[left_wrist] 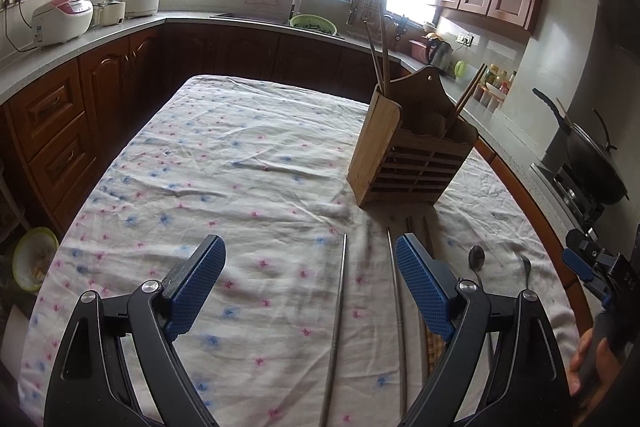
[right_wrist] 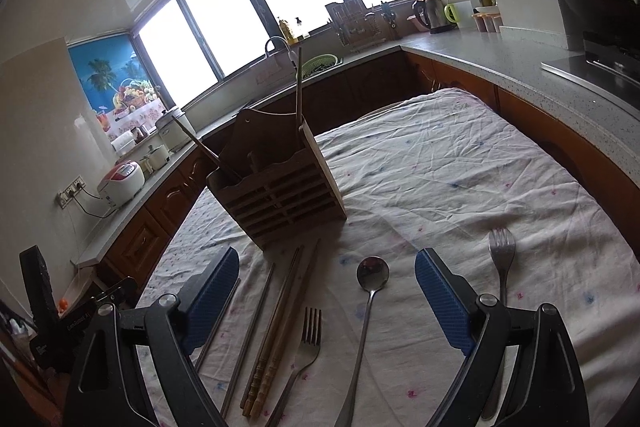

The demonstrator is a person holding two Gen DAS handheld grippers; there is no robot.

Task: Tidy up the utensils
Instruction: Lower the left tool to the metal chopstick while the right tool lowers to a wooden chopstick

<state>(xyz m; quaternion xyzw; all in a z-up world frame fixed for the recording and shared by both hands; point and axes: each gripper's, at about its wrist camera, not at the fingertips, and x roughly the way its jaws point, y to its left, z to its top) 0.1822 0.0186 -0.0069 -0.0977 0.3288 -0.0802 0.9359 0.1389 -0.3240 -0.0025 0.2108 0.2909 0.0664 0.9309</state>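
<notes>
A wooden utensil holder point(left_wrist: 404, 163) stands on the flowered tablecloth point(left_wrist: 224, 163), with chopsticks standing in it; it also shows in the right wrist view point(right_wrist: 280, 195). Two metal chopsticks point(left_wrist: 338, 311) lie between the fingers of my open, empty left gripper point(left_wrist: 310, 291). In the right wrist view a pair of wooden chopsticks point(right_wrist: 280, 331), metal chopsticks point(right_wrist: 248, 339), a fork point(right_wrist: 308, 343) and a spoon point(right_wrist: 370, 307) lie on the cloth between the fingers of my open, empty right gripper point(right_wrist: 326, 301). A second fork point(right_wrist: 502, 267) lies to its right.
Kitchen counters and brown cabinets point(left_wrist: 60, 123) surround the table. A rice cooker point(left_wrist: 62, 19) stands on the left counter, a wok point(left_wrist: 592, 163) on the stove at right, a sink point(left_wrist: 296, 19) at the back. A bowl point(left_wrist: 34, 259) sits on the floor at left.
</notes>
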